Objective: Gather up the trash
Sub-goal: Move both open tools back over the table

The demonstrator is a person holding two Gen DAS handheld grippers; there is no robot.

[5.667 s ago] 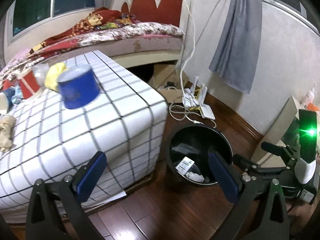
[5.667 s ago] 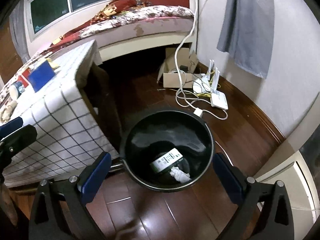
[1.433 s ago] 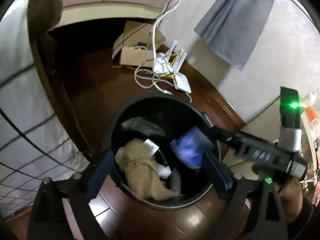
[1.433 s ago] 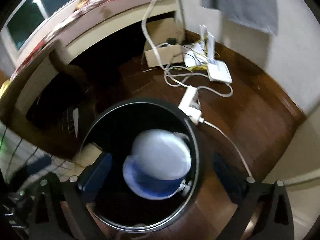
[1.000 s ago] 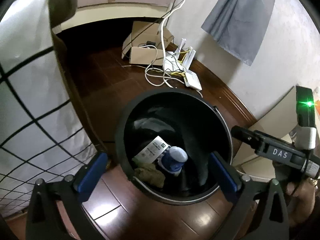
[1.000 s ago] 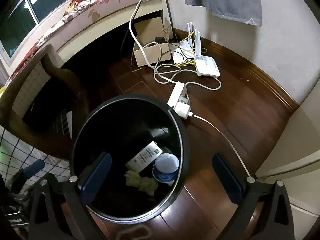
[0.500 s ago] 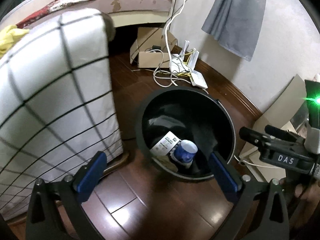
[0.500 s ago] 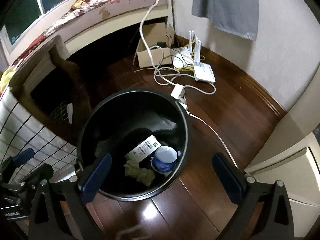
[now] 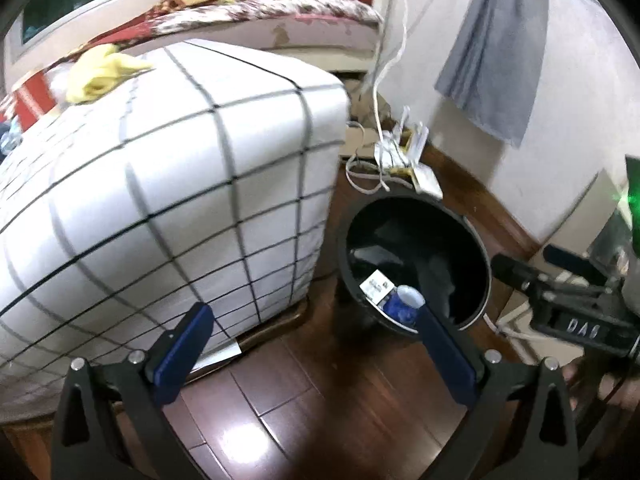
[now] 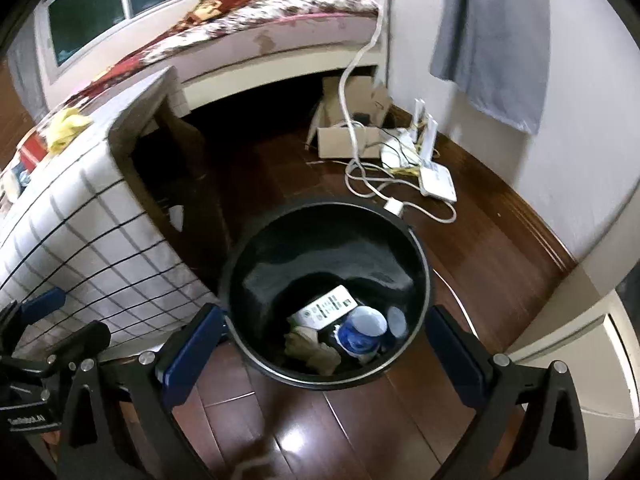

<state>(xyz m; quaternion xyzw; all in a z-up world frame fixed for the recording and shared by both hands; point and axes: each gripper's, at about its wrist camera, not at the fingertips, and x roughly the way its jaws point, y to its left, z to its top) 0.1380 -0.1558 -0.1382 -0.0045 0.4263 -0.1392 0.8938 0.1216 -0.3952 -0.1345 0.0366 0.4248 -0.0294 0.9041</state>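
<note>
A black round trash bin stands on the wood floor beside the table; it also shows in the left wrist view. In it lie a blue paper cup, a white labelled packet and a tan crumpled rag. The cup and packet show in the left view too. My right gripper is open and empty, above the bin's near rim. My left gripper is open and empty, over the floor between table and bin. A yellow crumpled item lies on the table.
A table with a white checked cloth stands left of the bin. A red box sits at its far side. A cardboard box, white routers and cables lie by the wall. A bed runs behind.
Both grippers have pulled back and up from the bin. The left view has swung left, so the table fills more of it. The cup, packet and rag lie still in the bin.
</note>
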